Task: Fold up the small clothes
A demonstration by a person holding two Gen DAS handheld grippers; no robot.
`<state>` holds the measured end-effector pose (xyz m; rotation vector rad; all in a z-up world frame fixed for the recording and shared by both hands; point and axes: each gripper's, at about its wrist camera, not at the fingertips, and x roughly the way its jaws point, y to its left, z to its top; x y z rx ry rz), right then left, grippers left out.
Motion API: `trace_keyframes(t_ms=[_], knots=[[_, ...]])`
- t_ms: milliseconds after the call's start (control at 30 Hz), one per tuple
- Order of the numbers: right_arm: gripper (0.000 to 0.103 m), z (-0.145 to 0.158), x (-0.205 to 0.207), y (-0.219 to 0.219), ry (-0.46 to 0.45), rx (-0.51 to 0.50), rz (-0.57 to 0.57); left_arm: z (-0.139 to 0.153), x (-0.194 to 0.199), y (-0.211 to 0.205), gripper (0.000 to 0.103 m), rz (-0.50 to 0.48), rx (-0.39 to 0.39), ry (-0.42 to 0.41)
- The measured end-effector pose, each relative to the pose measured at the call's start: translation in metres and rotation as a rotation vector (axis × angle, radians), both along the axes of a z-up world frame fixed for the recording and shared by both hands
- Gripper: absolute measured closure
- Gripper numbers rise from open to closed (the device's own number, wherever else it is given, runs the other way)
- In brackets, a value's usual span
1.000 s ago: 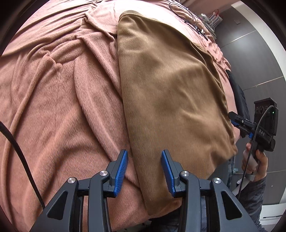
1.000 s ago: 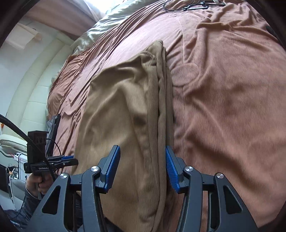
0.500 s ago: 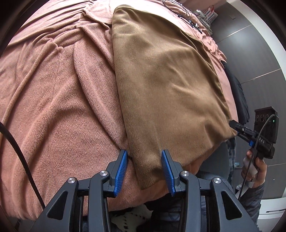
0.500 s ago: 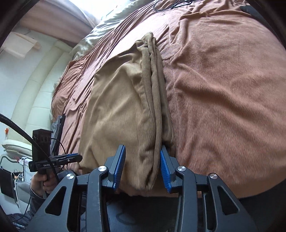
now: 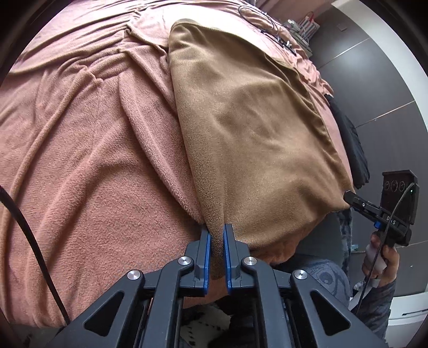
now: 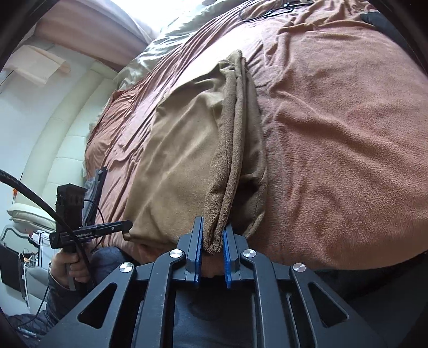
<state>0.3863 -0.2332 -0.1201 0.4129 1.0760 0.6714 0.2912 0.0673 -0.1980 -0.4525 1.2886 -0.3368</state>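
Cloth point(image 5: 254, 128), tan and soft, lies folded on a bed point(image 5: 93, 166) covered with a pinkish-brown blanket, reaching down to the bed's near edge. From the left wrist camera, the left gripper point(image 5: 216, 233) has the cloth's near left corner between its blue pads, and its jaws, which have just been closing, now pinch that corner so it bunches into a narrow dark ridge. The cloth's left edge runs away up the bed, and its right edge slopes toward the bed's right side. At the cloth's near right corner, over the bed's near edge, the right gripper point(image 5: 350, 196) meets the fabric, carried by a hand point(image 5: 379, 259) in a dark sleeve. A black cable point(image 5: 256, 16) lies near the bed's far edge.

From the right wrist camera, the right gripper point(image 6: 212, 234) pinches the stacked layers along the cloth's point(image 6: 174, 160) right edge at the near corner; its jaws have just been closing, and the rolled hem sits pressed between the pads. The layers run up the bed point(image 6: 334, 133) as a thick ridge. The left gripper point(image 6: 128, 223) is at the cloth's other near corner, held by a hand point(image 6: 67, 265).
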Motion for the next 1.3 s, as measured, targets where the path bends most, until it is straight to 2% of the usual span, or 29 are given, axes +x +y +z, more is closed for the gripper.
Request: trace_keyframes(t_ms=[133, 233, 367, 400, 467, 533, 567, 700, 933, 1033, 1067, 1133, 1200, 1300], knots=[[0.094, -0.006, 0.0, 0.004, 0.01, -0.01, 0.015, -0.001, 0.001, 0.008, 0.094, 0.012, -0.009, 0.004], [0.093, -0.016, 0.003, 0.004, 0.049, -0.097, -0.007, -0.001, 0.001, 0.007, 0.094, 0.003, -0.001, 0.005], [0.091, -0.017, 0.003, -0.008, 0.058, -0.055, -0.022, 0.002, 0.0, 0.006, 0.094, -0.006, 0.012, -0.006], [0.089, -0.015, 0.004, -0.011, 0.053, -0.049, -0.029, 0.002, 0.0, 0.008, 0.094, -0.004, 0.011, -0.007], [0.076, -0.011, 0.004, -0.017, 0.044, -0.034, -0.045, 0.002, 0.0, 0.01, 0.094, 0.004, 0.01, -0.005], [0.054, -0.011, 0.002, -0.022, 0.041, -0.029, -0.052, 0.001, 0.001, 0.012, 0.094, 0.006, -0.009, 0.011], [0.054, -0.012, 0.003, -0.021, 0.039, -0.025, -0.05, 0.0, 0.002, 0.012, 0.093, 0.007, -0.017, 0.021], [0.054, -0.024, 0.008, -0.016, 0.062, -0.004, -0.046, -0.005, 0.007, 0.013, 0.09, 0.027, -0.032, 0.055], [0.054, -0.038, 0.023, -0.003, 0.093, 0.014, -0.072, -0.01, 0.019, 0.016, 0.075, 0.076, -0.054, 0.066], [0.054, -0.04, 0.027, -0.001, 0.105, 0.048, -0.091, -0.013, 0.023, 0.012, 0.075, 0.075, -0.046, 0.072], [0.057, -0.042, 0.028, -0.001, 0.11, 0.057, -0.098, -0.013, 0.023, 0.01, 0.075, 0.07, -0.04, 0.07], [0.081, -0.043, 0.027, -0.001, 0.12, 0.066, -0.103, -0.009, 0.021, 0.006, 0.091, 0.054, -0.034, 0.053], [0.088, -0.044, 0.024, -0.002, 0.123, 0.096, -0.1, -0.004, 0.019, 0.006, 0.095, 0.052, -0.035, 0.033], [0.089, -0.042, 0.019, -0.002, 0.107, 0.116, -0.099, 0.003, 0.015, 0.009, 0.096, 0.053, -0.041, 0.009]])
